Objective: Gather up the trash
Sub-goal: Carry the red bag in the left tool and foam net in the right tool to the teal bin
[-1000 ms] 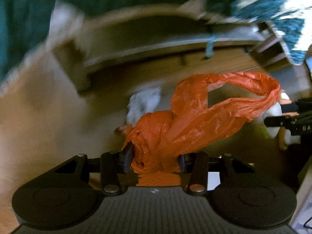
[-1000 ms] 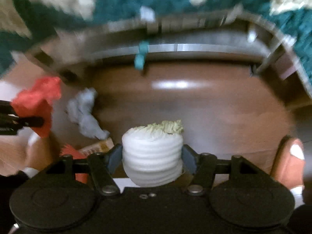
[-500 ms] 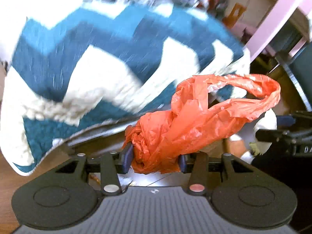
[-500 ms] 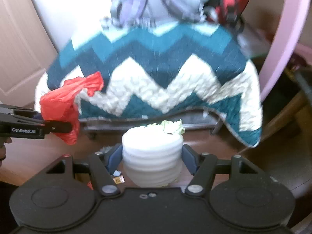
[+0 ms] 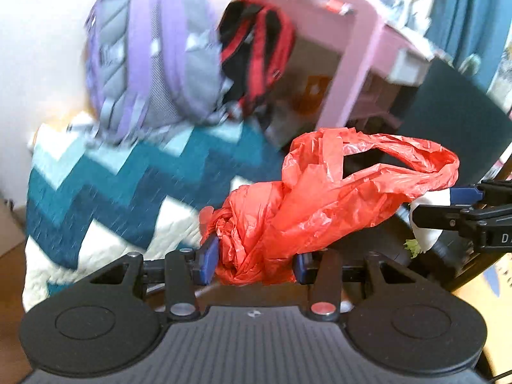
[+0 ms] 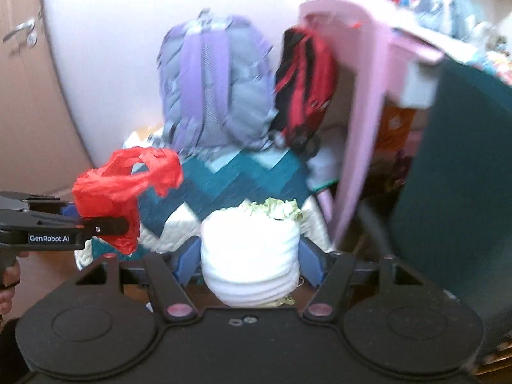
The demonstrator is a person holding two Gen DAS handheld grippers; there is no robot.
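My left gripper (image 5: 254, 260) is shut on a crumpled red plastic bag (image 5: 320, 204), whose handle loop stretches out to the right. In the right wrist view the same red plastic bag (image 6: 121, 192) hangs from the left gripper (image 6: 105, 220) at the left edge. My right gripper (image 6: 249, 262) is shut on a white ribbed paper cup (image 6: 251, 252) with pale green scraps at its rim. That white cup (image 5: 427, 220) shows at the right edge of the left wrist view, pinched in the right gripper (image 5: 448, 208).
A teal and white zigzag blanket (image 6: 224, 185) lies ahead with a purple backpack (image 6: 217, 89) and a red and black bag (image 6: 304, 89) on it. A pink desk (image 6: 368, 96) and a dark teal panel (image 6: 454, 176) stand at the right. Wooden floor (image 5: 9, 272) shows low at the left.
Both grippers have risen from close to the floor under the furniture to above the blanket, and the backpacks and pink desk have come into sight. Both grips are unchanged.
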